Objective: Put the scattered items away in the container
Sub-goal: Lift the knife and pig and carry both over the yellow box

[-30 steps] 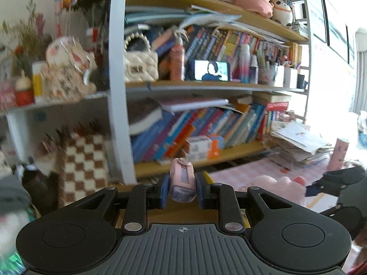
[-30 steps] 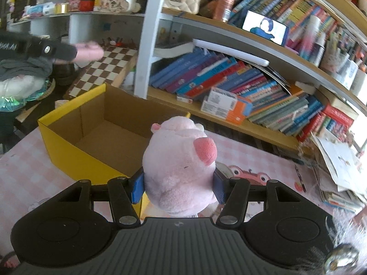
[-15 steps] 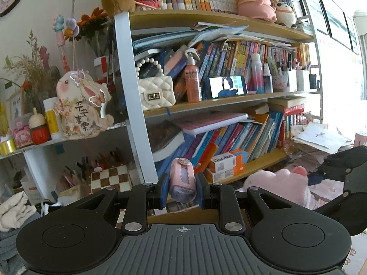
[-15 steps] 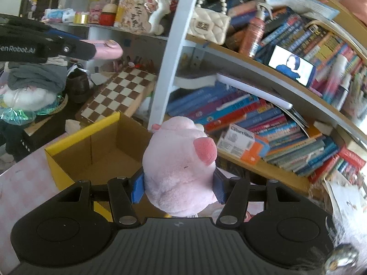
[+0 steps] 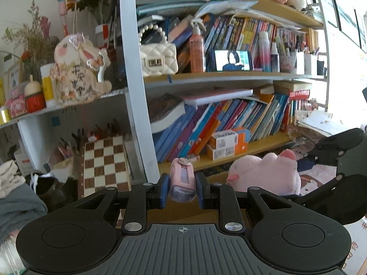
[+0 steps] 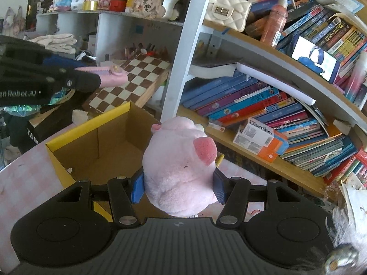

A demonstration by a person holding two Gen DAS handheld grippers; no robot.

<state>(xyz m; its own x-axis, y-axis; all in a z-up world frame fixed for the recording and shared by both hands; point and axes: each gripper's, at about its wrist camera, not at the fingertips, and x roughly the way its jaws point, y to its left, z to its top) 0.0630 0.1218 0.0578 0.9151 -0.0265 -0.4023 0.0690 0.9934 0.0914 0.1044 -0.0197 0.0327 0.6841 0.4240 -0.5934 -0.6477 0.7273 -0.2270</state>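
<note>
- The left tool (image 5: 182,189) is clamped on a small pink case (image 5: 182,178), whose long axis runs forward along the fingers, its rounded end with a small round emblem pointing away from the tool.
- The right tool (image 6: 178,186) is clamped on a pink plush pig (image 6: 180,167), held upright between the blue pads (image 6: 137,186), snout turned to the tool's right.
- The right view shows the box (image 6: 101,135), open-topped with yellow outer walls and a bare brown inside, standing on the pink checked counter (image 6: 16,183), just ahead and left of the pig.
- The same view shows the left tool from the side, high at far left, with the case lying level above and beyond the box.
- The left view shows no clear box; it shows the pig to the right of its tool and a chessboard (image 5: 103,162) ahead on the left.
</note>
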